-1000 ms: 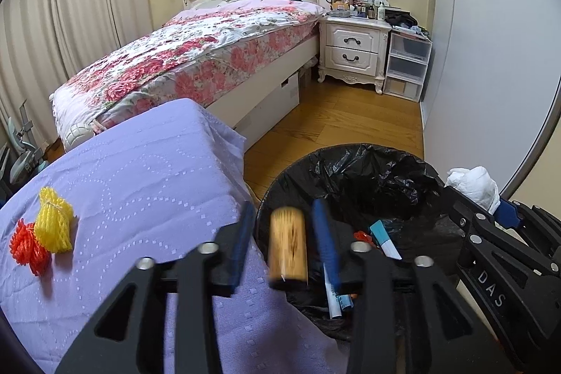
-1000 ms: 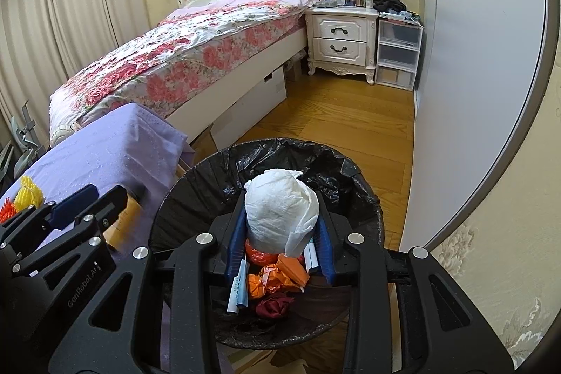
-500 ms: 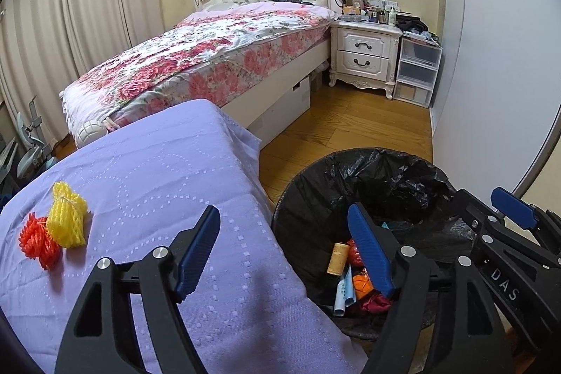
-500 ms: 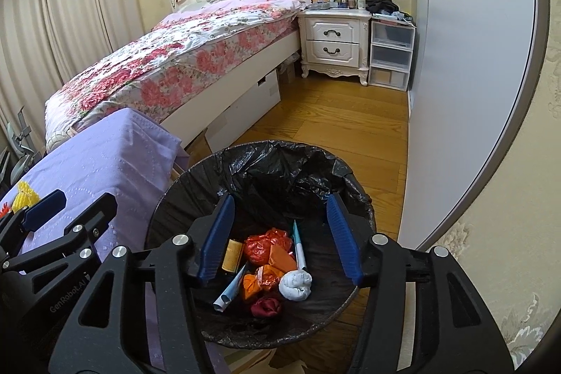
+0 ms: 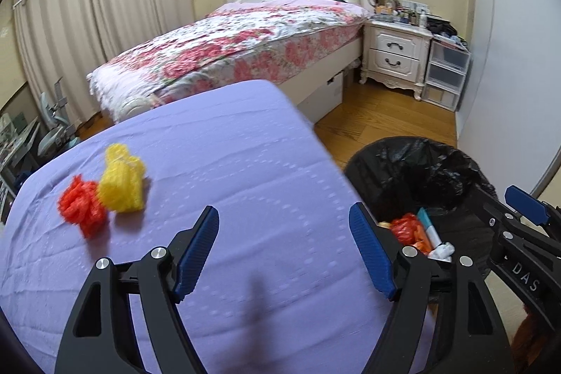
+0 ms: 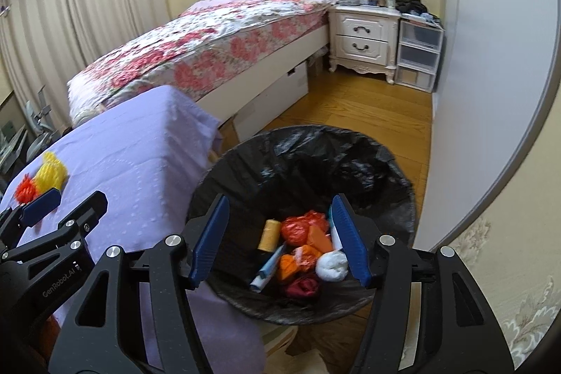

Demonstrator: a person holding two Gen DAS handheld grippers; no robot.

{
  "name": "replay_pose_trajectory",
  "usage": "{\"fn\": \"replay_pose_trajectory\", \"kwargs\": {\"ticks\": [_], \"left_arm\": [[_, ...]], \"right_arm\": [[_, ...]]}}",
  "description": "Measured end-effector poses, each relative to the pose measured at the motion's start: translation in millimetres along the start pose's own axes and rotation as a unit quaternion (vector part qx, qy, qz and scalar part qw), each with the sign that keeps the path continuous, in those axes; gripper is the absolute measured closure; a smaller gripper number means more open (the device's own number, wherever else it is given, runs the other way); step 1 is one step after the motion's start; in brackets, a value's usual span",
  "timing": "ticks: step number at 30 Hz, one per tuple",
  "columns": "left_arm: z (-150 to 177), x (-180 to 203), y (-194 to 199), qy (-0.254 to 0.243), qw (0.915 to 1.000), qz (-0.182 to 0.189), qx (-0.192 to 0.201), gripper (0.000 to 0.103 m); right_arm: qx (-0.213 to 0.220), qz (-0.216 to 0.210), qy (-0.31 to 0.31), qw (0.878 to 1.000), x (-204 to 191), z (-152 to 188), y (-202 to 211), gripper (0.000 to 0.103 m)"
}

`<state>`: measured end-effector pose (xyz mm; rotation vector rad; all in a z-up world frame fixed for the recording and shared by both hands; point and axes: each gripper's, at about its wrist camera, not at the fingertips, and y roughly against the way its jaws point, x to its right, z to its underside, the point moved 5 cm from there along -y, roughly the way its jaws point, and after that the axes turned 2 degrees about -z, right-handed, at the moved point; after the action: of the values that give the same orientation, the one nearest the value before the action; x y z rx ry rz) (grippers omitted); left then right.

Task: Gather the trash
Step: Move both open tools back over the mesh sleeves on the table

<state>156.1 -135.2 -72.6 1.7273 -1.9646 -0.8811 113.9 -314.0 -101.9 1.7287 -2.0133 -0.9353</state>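
Note:
A yellow foam net (image 5: 121, 183) and an orange foam net (image 5: 82, 209) lie together on the purple-covered table (image 5: 245, 191), also seen in the right wrist view (image 6: 52, 174) (image 6: 26, 191). My left gripper (image 5: 284, 251) is open and empty above the table, right of the nets. My right gripper (image 6: 278, 237) is open and empty above the black-lined trash bin (image 6: 350, 163). In the bin lie a white wad (image 6: 331, 265), a tan cylinder (image 6: 269, 235), a blue-white tube (image 6: 266, 269) and orange and red scraps (image 6: 298, 230). The bin (image 5: 420, 170) stands right of the table.
A bed with a floral cover (image 5: 245, 41) stands behind the table. A white nightstand (image 6: 364, 37) and plastic drawers (image 6: 419, 55) stand at the far wall. A grey wardrobe door (image 6: 498, 58) runs along the right. Wooden floor (image 6: 368, 107) lies between bed and bin.
Both grippers opened over the bin: the tan cylinder and the white wad dropped in. My left gripper has since swung left over the table toward the nets.

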Motion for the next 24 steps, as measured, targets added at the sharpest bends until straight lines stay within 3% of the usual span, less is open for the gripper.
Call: {"fn": "replay_pose_trajectory", "kwargs": {"ticks": [14, 24], "left_arm": [[41, -120, -4, 0.104, 0.9906, -0.075, -0.048, 0.027], [35, -168, -24, 0.133, 0.9833, -0.109, -0.060, 0.027]], "right_arm": [[-0.040, -0.081, 0.086, 0.992, -118, 20, -10, 0.043], [-0.065, -0.097, 0.131, 0.984, -171, 25, -23, 0.042]]}}
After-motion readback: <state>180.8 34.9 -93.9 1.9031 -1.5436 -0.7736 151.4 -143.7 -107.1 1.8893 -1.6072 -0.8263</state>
